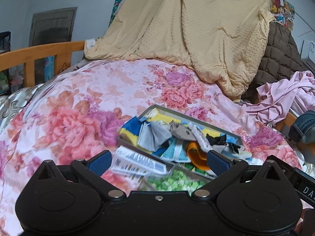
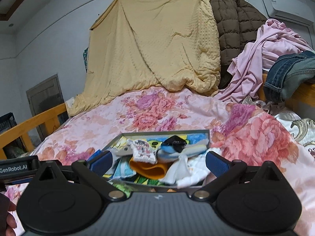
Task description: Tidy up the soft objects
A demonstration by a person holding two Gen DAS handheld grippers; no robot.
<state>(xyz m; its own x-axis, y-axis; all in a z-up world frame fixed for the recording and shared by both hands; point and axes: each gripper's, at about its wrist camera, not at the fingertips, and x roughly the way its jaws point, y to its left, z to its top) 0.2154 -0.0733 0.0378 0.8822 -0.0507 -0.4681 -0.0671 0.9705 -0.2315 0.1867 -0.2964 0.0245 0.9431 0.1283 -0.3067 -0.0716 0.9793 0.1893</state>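
Both grippers hang over a flowered bedspread (image 1: 82, 102) with their fingers spread wide and nothing between them. Just ahead of the left gripper (image 1: 159, 162) lies a shallow tray (image 1: 196, 116) heaped with small soft items, an orange cloth (image 1: 195, 155) nearest its right finger. A blurred white box (image 1: 137, 162) lies between the fingers. The right gripper (image 2: 158, 162) faces the same tray (image 2: 167, 132), with the orange cloth (image 2: 149, 168) between its fingers and a white cloth (image 2: 185, 172) toward the right finger.
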